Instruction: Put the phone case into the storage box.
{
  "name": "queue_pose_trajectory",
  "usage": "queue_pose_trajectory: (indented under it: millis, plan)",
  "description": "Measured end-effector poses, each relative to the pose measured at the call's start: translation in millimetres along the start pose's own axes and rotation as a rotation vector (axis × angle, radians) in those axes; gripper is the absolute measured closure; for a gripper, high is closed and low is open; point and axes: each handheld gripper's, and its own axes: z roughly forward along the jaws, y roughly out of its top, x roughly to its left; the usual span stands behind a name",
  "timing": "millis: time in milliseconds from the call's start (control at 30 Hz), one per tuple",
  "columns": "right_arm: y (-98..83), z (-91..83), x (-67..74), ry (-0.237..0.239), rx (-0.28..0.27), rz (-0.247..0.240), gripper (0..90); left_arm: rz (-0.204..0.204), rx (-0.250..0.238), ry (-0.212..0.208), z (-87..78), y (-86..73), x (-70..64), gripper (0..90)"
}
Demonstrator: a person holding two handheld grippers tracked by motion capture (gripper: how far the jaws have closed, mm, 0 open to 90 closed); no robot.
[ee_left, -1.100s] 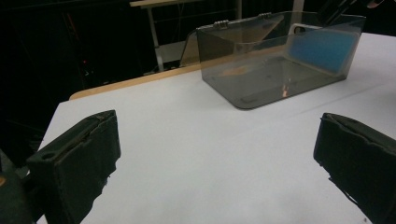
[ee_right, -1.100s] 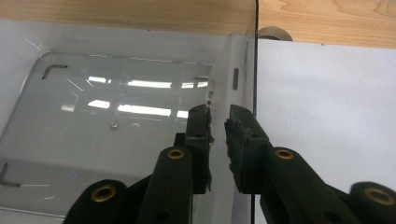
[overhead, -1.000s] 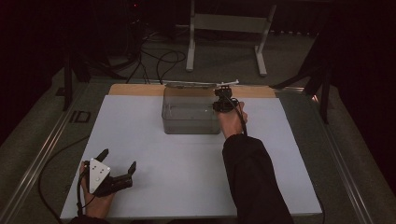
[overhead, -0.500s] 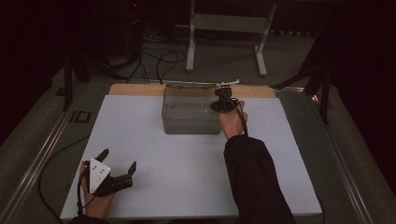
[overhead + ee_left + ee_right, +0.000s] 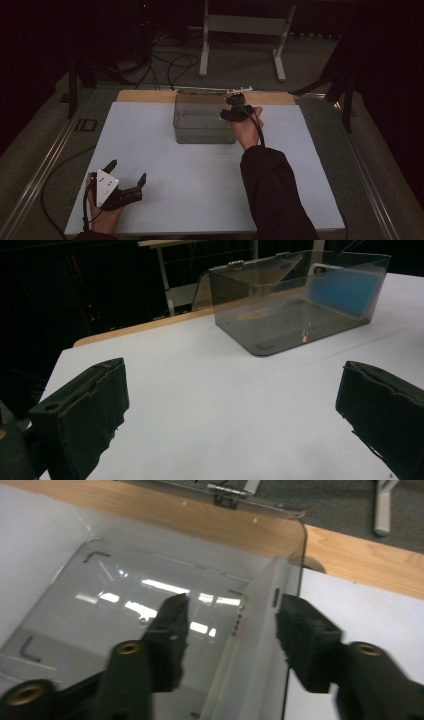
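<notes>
A clear grey box (image 5: pixel 202 122) stands lid-open at the table's far middle. Inside, a flat white-edged slab with a blue face (image 5: pixel 345 290) leans on edge against the right end wall. My right gripper (image 5: pixel 235 107) reaches down over that end. In the right gripper view its jaws (image 5: pixel 235 630) have just been opening, and the slab's white edge (image 5: pixel 255 630) stands between them with neither pad pressing it. My left gripper (image 5: pixel 126 171) lies open on the white table top near the front left corner, jaws wide (image 5: pixel 230 410) with nothing between them.
The box's lid (image 5: pixel 210 91) hangs back over a wooden strip (image 5: pixel 145 96) along the table's far edge. A white sheet (image 5: pixel 200 175) covers the table. Beyond it are cables (image 5: pixel 170 65) and a metal stand (image 5: pixel 240 30) on the dark floor.
The right hand stays at the box's right end and the left gripper lies still. No shift shows from the high view.
</notes>
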Motion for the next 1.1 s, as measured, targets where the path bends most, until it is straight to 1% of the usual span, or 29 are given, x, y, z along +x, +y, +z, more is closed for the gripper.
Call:
queue_pose_trajectory:
  millis: [133, 233, 367, 433, 533, 733, 800, 867, 967, 1100]
  plan:
    - [-0.4, 0.3, 1.4, 0.018, 0.01, -0.008, 32.0, 0.001, 0.0, 0.0, 0.0, 0.0, 0.0, 1.3]
    - [-0.5, 0.0, 1.8, 0.033, 0.005, -0.02, 20.8, 0.0, 0.0, 0.001, 0.4, -0.2, -0.2, 1.3]
    - [-0.7, -1.1, 1.4, 0.071, -0.002, -0.025, 13.6, 0.001, 0.0, 0.001, 0.4, -0.2, -0.3, 1.3]
    - [-1.2, -2.5, 1.0, 0.078, -0.011, -0.03, 12.7, 0.0, 0.0, 0.001, 0.3, -0.2, -0.2, 1.3]
    - [-1.9, -4.3, -0.1, 0.108, -0.019, -0.029, 10.9, 0.0, 0.0, 0.0, 0.3, -0.2, -0.4, 1.3]
    - [-4.4, -8.6, -2.5, 0.14, -0.05, -0.043, 10.2, 0.001, 0.001, 0.0, 0.3, -0.3, -0.3, 1.3]
    - [-5.6, -10.1, -3.5, 0.148, -0.058, -0.056, 10.1, 0.001, 0.003, 0.0, 0.7, -0.5, -0.6, 1.3]
    - [-6.2, -11.1, -3.8, 0.155, -0.063, -0.059, 9.9, 0.001, 0.003, -0.001, 0.7, -0.6, -0.7, 1.2]
    - [-8.8, -15.1, -5.4, 0.164, -0.082, -0.081, 9.6, 0.001, 0.003, 0.0, 0.7, -0.7, -0.7, 1.2]
    - [-12.2, -18.6, -6.7, 0.186, -0.101, -0.089, 9.3, 0.004, 0.005, 0.0, 0.6, -0.7, -0.9, 1.3]
